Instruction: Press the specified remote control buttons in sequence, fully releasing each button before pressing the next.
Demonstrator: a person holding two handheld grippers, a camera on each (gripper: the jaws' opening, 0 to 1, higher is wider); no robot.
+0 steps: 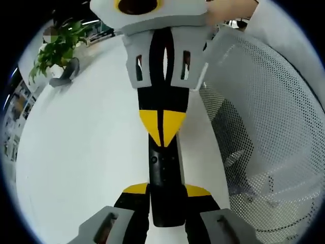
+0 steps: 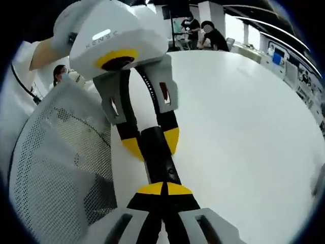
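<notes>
left claw [image 1: 165, 203] clamps remote [image 1: 165, 173] end | right claw [image 2: 162, 190] closed (tips on remote)

Both grippers: grey bodies, black fingers [image 1: 133, 203], yellow tips; white housing, yellow-ringed lens.

an open-plan office: a broad white table [image 2: 244, 127] with a white mesh-backed chair [image 1: 264, 127] at its edge, a potted green plant [image 1: 53, 53] at the table's far edge, people [image 2: 210, 35] seated at desks beyond, and long ceiling lights overhead.
</notes>
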